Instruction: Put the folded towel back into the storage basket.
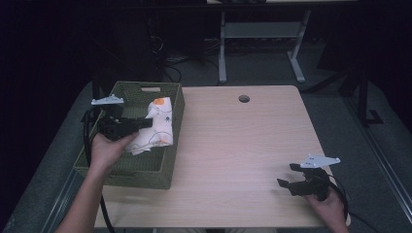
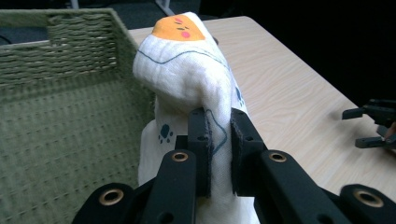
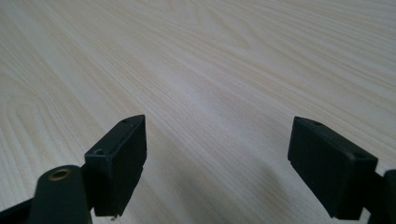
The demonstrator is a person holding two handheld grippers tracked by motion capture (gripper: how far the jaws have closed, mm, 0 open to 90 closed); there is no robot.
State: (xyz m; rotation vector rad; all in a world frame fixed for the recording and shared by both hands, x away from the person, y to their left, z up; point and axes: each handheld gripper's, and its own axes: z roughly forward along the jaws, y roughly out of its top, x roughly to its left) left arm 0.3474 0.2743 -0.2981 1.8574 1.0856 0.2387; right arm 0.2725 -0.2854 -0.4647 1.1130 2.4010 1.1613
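Left gripper fingers pinch the cloth over the basket at the bench's nine o'clock; right gripper, fingers wide apart, empty, at five o'clock

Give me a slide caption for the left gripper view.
Left gripper pinching a white printed cloth beside the green woven basket.

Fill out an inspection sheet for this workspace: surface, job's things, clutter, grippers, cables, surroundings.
Surface: light wood table, round hole near the far edge.
Job's things: white printed cloth over the green woven basket at the table's left edge.
Clutter: nothing seen.
Grippers: left gripper shut on the cloth; right gripper open, empty, low over the table.
Cables: black cable trailing from the left gripper.
Surroundings: dark room, grey desk legs behind.
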